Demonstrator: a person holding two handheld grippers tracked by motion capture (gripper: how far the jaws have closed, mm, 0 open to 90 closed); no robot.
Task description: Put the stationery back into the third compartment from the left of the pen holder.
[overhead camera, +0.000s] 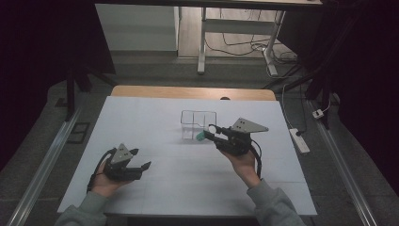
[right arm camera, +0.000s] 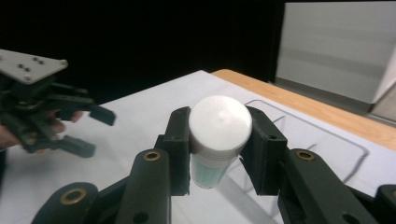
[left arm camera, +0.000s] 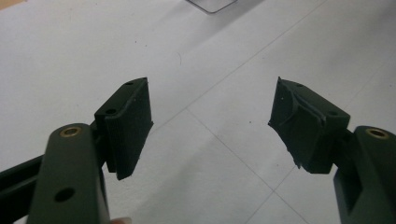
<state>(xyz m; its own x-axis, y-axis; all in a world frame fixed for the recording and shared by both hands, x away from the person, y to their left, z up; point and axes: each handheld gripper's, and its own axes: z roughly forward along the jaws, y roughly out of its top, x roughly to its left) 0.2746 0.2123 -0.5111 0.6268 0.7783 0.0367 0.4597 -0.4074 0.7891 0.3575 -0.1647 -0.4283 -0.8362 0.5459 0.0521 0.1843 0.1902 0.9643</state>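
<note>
White-capped green bottle [right arm camera: 218, 140] unlabelled, clamped by right gripper [right arm camera: 218, 149]

No writing, label, brand, number or sign can be read anywhere: the white-capped bottle [right arm camera: 218, 135], the clear bin [overhead camera: 198, 123] and the white counter [overhead camera: 155, 117] all show plain, unmarked surfaces.
</note>
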